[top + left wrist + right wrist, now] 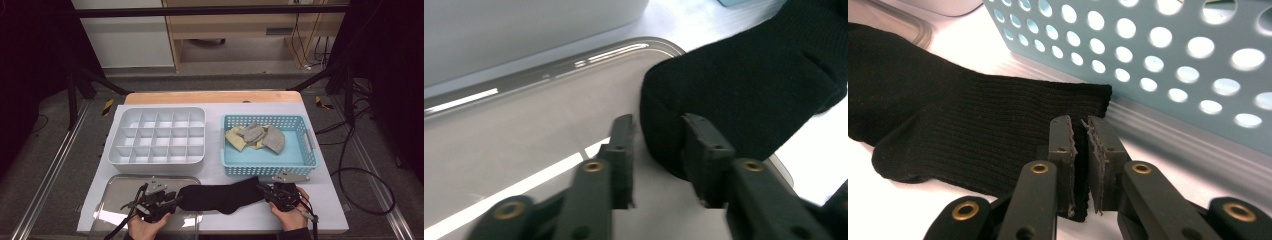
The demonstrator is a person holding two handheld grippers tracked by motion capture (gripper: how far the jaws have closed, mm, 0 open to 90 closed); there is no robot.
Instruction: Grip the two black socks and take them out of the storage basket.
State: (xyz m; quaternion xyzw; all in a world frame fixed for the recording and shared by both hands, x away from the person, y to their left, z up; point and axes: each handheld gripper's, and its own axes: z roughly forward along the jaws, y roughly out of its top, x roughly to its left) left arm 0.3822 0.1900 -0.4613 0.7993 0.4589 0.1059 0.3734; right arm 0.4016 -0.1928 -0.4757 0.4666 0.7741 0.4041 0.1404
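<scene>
Right gripper (1079, 125) pinches the black sock's (973, 125) cuff; left gripper (659, 127) stands apart, seemingly straddling its toe.

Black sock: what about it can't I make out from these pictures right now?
- Cuff end of the black sock: right tongs cover it in the high view and the right gripper view.
- Toe edge: behind one pad of the left tongs, left gripper view.
- Underside: against the table.
- Weave: too small in the high view.

Black ribbed sock (225, 196), light blue perforated basket (270, 167), white divider tray (157, 159), grey and cream socks (256, 136)
</scene>
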